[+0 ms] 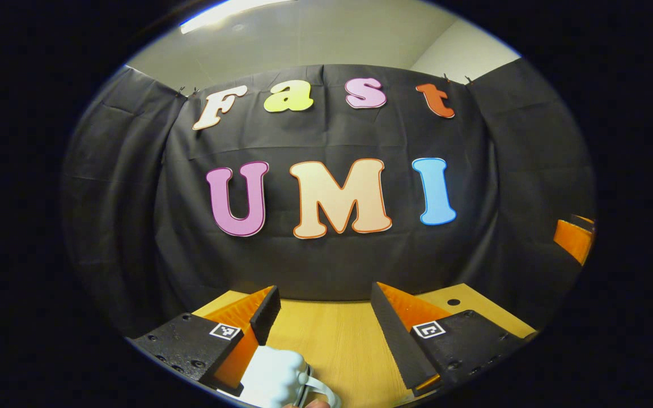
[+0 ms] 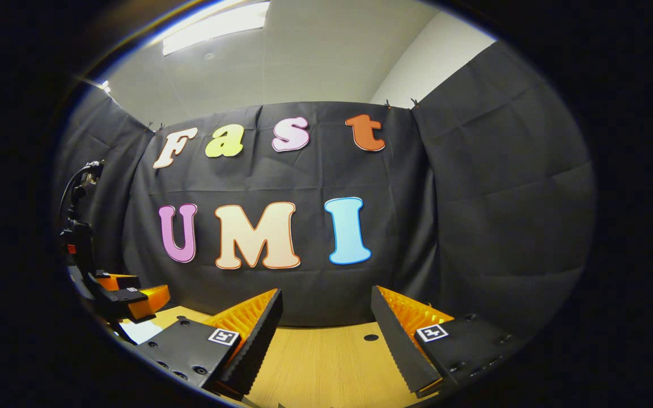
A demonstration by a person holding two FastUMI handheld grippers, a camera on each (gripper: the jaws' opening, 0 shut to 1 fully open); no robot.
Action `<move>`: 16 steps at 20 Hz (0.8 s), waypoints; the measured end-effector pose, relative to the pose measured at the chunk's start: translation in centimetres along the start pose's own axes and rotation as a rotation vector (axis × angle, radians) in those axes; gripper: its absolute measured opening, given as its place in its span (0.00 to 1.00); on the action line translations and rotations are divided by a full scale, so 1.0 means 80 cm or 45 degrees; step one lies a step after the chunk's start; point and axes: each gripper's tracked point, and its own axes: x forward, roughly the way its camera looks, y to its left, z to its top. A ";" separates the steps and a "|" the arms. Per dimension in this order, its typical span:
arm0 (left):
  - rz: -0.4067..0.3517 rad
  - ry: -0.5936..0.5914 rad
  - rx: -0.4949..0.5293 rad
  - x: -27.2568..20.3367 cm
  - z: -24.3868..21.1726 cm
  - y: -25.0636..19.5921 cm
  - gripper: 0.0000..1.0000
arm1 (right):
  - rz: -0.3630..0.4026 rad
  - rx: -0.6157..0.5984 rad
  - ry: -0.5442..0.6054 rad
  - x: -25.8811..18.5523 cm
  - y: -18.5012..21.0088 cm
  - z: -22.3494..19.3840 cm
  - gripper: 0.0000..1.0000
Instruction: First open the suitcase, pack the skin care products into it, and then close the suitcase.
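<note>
Both tools, left (image 1: 323, 317) and right (image 2: 326, 320), hover spread and empty over the counter (image 1: 338, 345), a white product (image 1: 275, 374) just below the left tool, suitcase location undetermined; risk: reaching blind could knock the product over.

The left gripper (image 1: 323, 303) is held level, jaws spread wide apart, nothing between them. The right gripper (image 2: 326, 306) is likewise held level with jaws parted. The left gripper is also seen at the left edge of the right gripper view.
</note>
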 end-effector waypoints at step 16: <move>-0.045 0.124 0.028 -0.008 -0.058 -0.003 0.94 | 0.036 -0.031 -0.020 -0.007 0.020 0.006 0.97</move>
